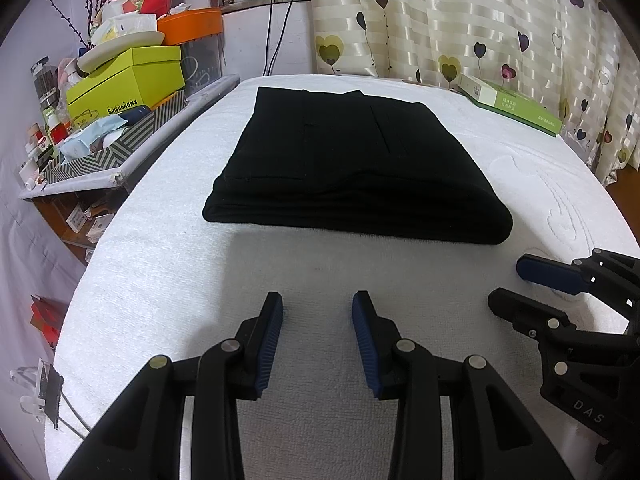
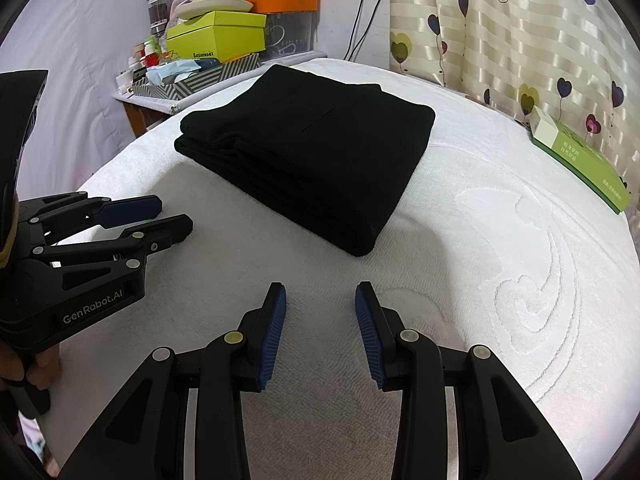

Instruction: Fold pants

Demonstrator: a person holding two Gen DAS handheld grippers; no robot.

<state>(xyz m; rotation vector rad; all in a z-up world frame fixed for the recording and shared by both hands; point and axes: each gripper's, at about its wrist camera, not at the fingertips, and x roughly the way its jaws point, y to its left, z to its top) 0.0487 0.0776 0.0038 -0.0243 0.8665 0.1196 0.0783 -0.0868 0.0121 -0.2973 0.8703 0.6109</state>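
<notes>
Black pants (image 1: 352, 164) lie folded into a thick rectangle on the white towel-covered table (image 1: 160, 264); the right wrist view shows the same pants (image 2: 312, 152) from the right. My left gripper (image 1: 318, 300) hovers just short of the fold's near edge, open, nothing between its blue pads. My right gripper (image 2: 320, 292) is open too, near the stack's right corner, holding nothing. Each gripper shows in the other's view: the right gripper (image 1: 508, 280) at the right edge, the left gripper (image 2: 176, 212) at the left, with a hand below it.
A cluttered side table (image 1: 100, 152) with a yellow-green box (image 1: 128, 80), an orange box and small bottles stands at the left. A green and white box (image 1: 512, 104) lies at the table's far right by the heart-patterned curtain (image 1: 480, 20). A cable hangs at the back.
</notes>
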